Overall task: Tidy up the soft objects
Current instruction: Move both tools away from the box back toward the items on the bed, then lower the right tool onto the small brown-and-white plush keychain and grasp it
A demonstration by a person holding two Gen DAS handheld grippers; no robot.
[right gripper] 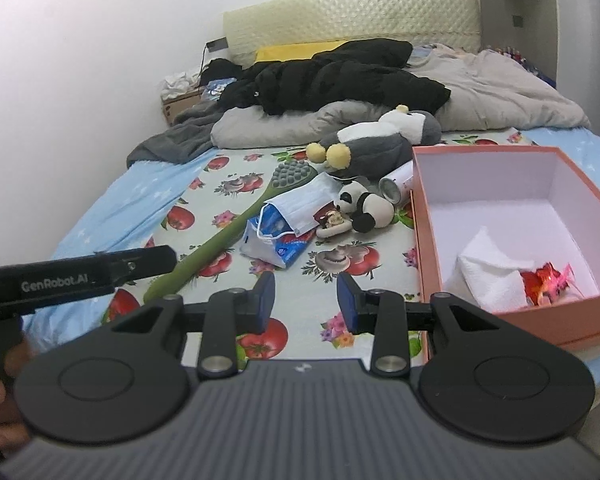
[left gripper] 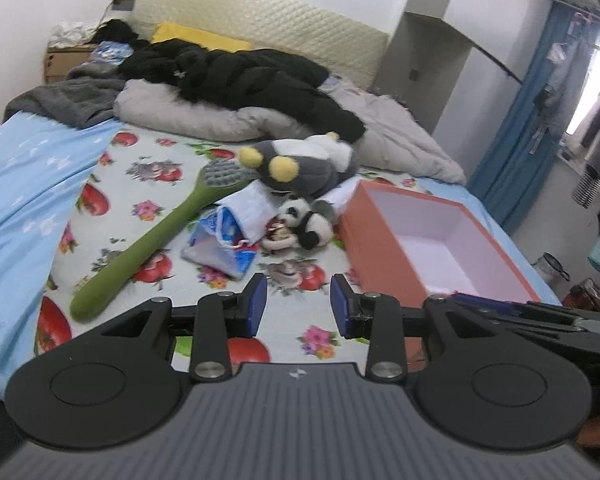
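Note:
A pink box [left gripper: 374, 250] [right gripper: 420, 216] stands open on the bed at the right; inside lie a white cloth [right gripper: 492, 276] and a red-pink soft item [right gripper: 548, 282]. Left of it lie a small panda plush [left gripper: 310, 222] [right gripper: 364, 206], a large grey-white plush with yellow ears [left gripper: 300, 164] [right gripper: 380, 144], a face mask [left gripper: 250, 210] [right gripper: 300, 204], a blue-white packet [left gripper: 216, 246] [right gripper: 274, 242] and a green massage brush [left gripper: 148, 242] [right gripper: 228, 232]. My left gripper [left gripper: 299, 304] and right gripper [right gripper: 306, 300] are open and empty, hovering short of the pile.
A white can [right gripper: 398, 184] lies by the box's far corner. Black clothes [left gripper: 236, 72] and a grey duvet [left gripper: 392, 132] cover the bed's head. The left gripper's body [right gripper: 76, 274] shows at the right wrist view's left. A blue curtain [left gripper: 532, 100] hangs right.

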